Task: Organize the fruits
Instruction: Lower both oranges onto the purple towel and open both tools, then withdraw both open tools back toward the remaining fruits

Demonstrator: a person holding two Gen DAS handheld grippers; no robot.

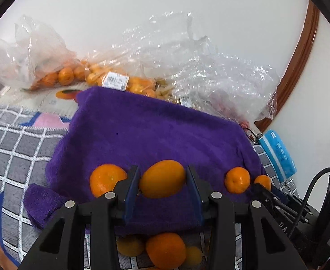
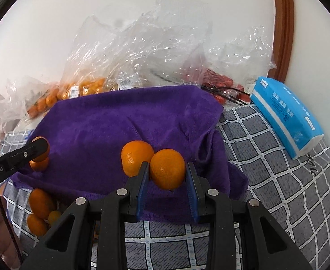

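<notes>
— Mandarins in both grippers: the left gripper (image 1: 162,180) has its pads closed narrowly on an oval mandarin (image 1: 162,178) over the purple towel (image 1: 142,130), and the right gripper (image 2: 167,173) is clamped on a round mandarin (image 2: 167,168).

— Where should they go?

— Probably in a row on the towel. The right one sits touching a placed mandarin (image 2: 136,157); the left has another mandarin (image 1: 106,178) just beside it.

— Any advice?

— Lower each fruit until it rests on the cloth before opening, then back straight out so the neighbours don't roll.
</notes>
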